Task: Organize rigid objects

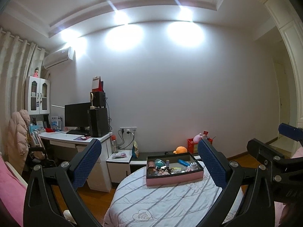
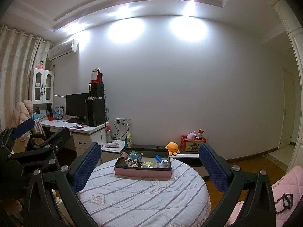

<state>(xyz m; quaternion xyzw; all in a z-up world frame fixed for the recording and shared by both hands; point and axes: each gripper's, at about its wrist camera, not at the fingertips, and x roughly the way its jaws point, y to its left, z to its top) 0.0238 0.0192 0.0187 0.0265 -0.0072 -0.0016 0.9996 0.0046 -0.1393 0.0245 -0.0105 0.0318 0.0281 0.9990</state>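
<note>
box: pink-sided rectangular tray (image 2: 143, 172) with a dark inner rim, sits on far part of round table, ahead of both grippers, touching neither
contents: jumble of small hard items; blue oblong piece (image 2: 158, 158), white plug-like piece (image 2: 164, 163), teal lump (image 2: 133, 155), small brown cylinder (image 2: 124, 155); rest too small to tell
table: round top under white quilted cloth (image 2: 144, 194), grey stripes, stitched heart motifs
left gripper (image 1: 149, 163): black rigid frame, blue dimpled pads (image 1: 86, 165), fingers spread wide, nothing between them, raised above near table edge, aimed at box
right gripper (image 2: 150, 165): same build, pads (image 2: 214, 167) wide apart, empty, level beside the left one
background: orange plush (image 2: 172, 147) and red crate (image 2: 192, 145) on low bench by wall; desk with monitor (image 2: 76, 105) at left
</note>
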